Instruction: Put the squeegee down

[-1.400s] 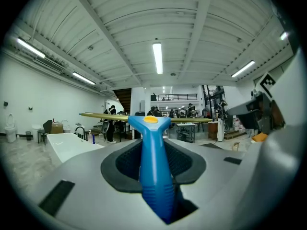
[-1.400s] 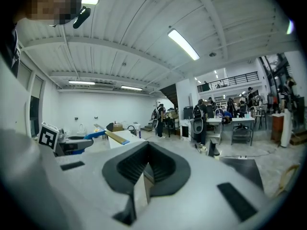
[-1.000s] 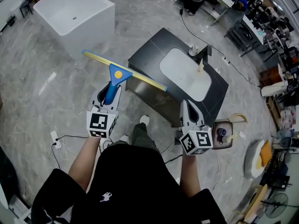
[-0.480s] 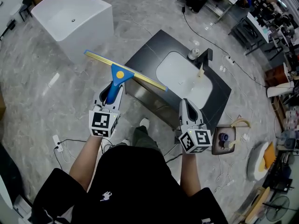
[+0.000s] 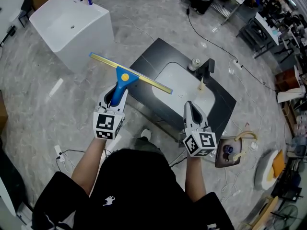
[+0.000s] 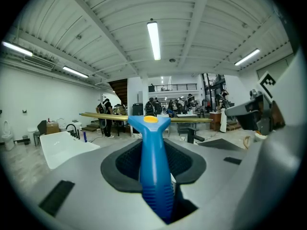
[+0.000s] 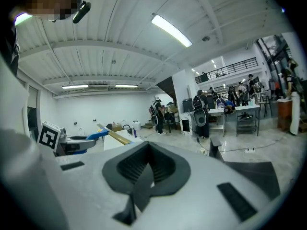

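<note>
The squeegee (image 5: 121, 82) has a blue handle with a yellow dot and a long yellow blade held crosswise. My left gripper (image 5: 115, 97) is shut on the handle, and the blade hangs over the left end of the black counter (image 5: 149, 60). In the left gripper view the blue squeegee handle (image 6: 152, 157) runs up between the dark pads of the left gripper (image 6: 156, 178). My right gripper (image 5: 191, 109) is shut with nothing in it, at the counter's near edge. The right gripper view shows the right gripper (image 7: 143, 172) with its pads together and the squeegee blade (image 7: 113, 136) off to the left.
A white sink basin (image 5: 181, 87) is set in the counter, with a black faucet (image 5: 207, 67) behind it. A white tub (image 5: 72, 25) stands at upper left. On the floor lie cables, a power strip (image 5: 58, 151) and a small tray (image 5: 228, 152) at lower right.
Both grippers have moved forward toward the counter, which now lies closer under them. The squeegee stays in the left gripper, its blade now reaching over the counter's left end.
</note>
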Demonstrator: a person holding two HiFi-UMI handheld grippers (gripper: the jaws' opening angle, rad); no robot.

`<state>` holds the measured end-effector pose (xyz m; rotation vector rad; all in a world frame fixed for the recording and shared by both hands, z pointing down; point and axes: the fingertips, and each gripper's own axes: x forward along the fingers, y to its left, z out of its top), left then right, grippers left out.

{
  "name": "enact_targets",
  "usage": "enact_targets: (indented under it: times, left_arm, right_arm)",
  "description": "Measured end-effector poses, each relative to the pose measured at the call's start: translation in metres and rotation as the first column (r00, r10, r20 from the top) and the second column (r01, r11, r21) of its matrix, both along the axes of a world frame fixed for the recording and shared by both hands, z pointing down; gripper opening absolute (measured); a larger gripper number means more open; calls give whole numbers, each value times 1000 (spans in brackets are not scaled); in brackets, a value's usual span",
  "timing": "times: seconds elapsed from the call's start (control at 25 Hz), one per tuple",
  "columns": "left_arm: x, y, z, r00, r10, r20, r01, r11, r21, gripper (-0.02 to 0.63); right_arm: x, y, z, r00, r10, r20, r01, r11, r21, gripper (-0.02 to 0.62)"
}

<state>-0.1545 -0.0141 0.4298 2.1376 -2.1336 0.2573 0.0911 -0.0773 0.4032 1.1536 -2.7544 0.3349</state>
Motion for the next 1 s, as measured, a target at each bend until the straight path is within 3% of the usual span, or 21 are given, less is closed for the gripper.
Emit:
enact_targets:
  times: [0.6,1.0]
  left_arm:
    - [22,-97,13,999,-29,16,29,999,-43,132]
    - [22,-141,22,1000,-2,-11,2,998,-59,132]
  right_arm:
    - [11,-105,19,999,-50,18,50,998,-38,2]
    - [22,-129,29,1000,4,18,-3,998,-66,2]
